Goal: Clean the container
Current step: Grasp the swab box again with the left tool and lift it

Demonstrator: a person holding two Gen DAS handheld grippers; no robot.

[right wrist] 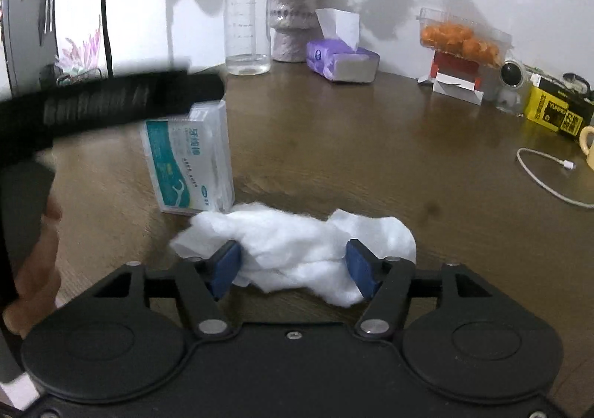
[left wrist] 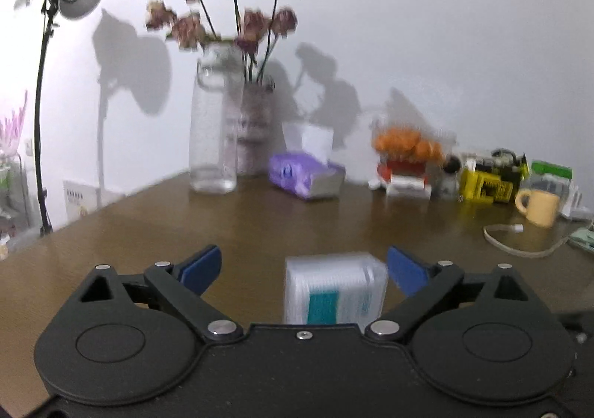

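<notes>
A clear plastic floss-pick container (left wrist: 334, 288) with a teal label stands on the brown table. My left gripper (left wrist: 302, 267) is open, its blue pads either side of the container, the right pad close to it. In the right wrist view the container (right wrist: 193, 165) stands at the left, with the left gripper's black body (right wrist: 92, 102) over its top. My right gripper (right wrist: 293, 265) has its pads around a crumpled white tissue (right wrist: 297, 243) lying on the table just right of the container.
At the back stand a clear water bottle (right wrist: 247, 13), a vase of flowers (right wrist: 293, 20), a purple tissue pack (right wrist: 339, 57), a tub of oranges (right wrist: 460, 35), a yellow box (right wrist: 557, 113), a yellow mug (left wrist: 538, 206). A white cable (right wrist: 545, 172) lies right.
</notes>
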